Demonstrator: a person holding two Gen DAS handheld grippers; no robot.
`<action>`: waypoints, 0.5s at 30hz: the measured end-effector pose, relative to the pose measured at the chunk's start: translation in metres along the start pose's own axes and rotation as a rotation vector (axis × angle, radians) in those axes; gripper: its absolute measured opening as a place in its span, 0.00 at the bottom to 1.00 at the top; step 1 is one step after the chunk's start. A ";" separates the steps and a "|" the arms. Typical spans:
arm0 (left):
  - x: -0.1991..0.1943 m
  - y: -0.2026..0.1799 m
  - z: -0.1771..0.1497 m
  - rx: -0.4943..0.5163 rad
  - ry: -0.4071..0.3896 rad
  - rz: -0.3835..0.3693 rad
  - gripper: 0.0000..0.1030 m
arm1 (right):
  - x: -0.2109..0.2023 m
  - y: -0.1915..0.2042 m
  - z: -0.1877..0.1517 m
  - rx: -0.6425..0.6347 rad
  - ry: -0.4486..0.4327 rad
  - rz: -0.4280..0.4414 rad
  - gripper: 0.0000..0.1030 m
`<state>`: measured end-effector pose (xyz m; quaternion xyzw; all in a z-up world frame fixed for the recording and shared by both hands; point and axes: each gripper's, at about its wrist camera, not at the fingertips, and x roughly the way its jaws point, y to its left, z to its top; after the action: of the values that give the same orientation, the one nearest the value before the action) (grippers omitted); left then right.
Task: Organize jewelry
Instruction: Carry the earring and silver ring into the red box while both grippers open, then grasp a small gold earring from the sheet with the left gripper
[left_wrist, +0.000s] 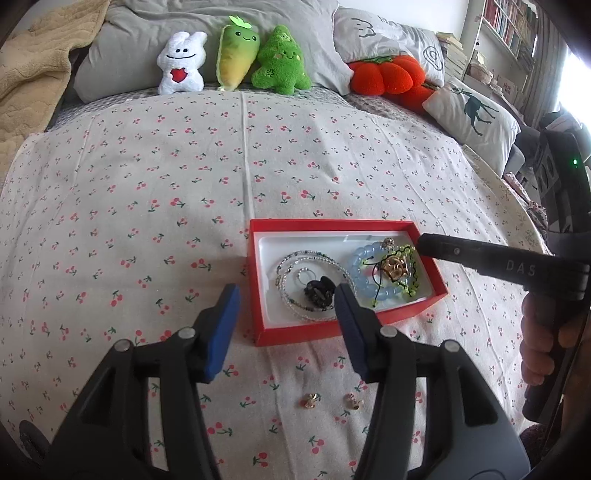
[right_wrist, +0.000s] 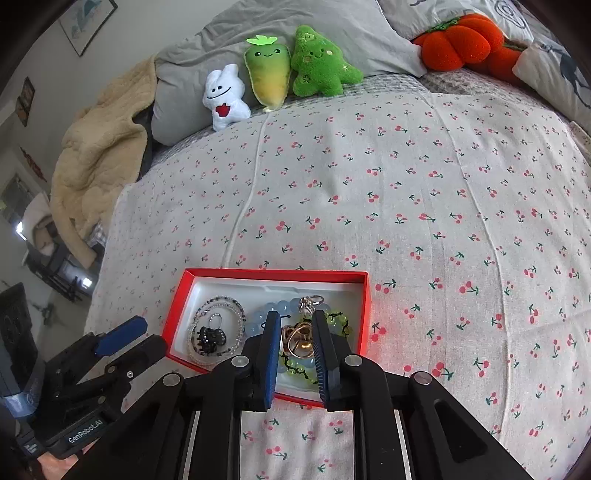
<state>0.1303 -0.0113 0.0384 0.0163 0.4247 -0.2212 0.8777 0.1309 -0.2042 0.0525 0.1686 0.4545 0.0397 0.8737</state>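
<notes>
The red box lies long side across — left gripper gapes empty at its near edge; right gripper nearly together around the gold ornament, grip unclear.

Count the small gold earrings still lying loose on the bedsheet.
2: left earring and right earring, side by side near the red box. More may be hidden.

We are reading "DAS" in pale letters on right gripper finger, reaching over red box. We are reading "GenRobot.AI" on left gripper body, left of red box. Book spines beyond staying illegible.
</notes>
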 end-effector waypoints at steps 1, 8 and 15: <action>-0.002 0.000 -0.002 0.002 0.005 0.009 0.57 | -0.004 0.000 -0.001 -0.001 -0.001 -0.002 0.18; -0.025 -0.006 -0.019 0.011 0.010 0.056 0.78 | -0.031 0.003 -0.017 -0.030 -0.004 -0.020 0.31; -0.037 -0.010 -0.041 0.032 0.050 0.116 0.84 | -0.057 0.007 -0.040 -0.067 -0.017 -0.049 0.62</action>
<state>0.0763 0.0025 0.0417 0.0604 0.4411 -0.1764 0.8779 0.0654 -0.2004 0.0780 0.1286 0.4496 0.0320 0.8833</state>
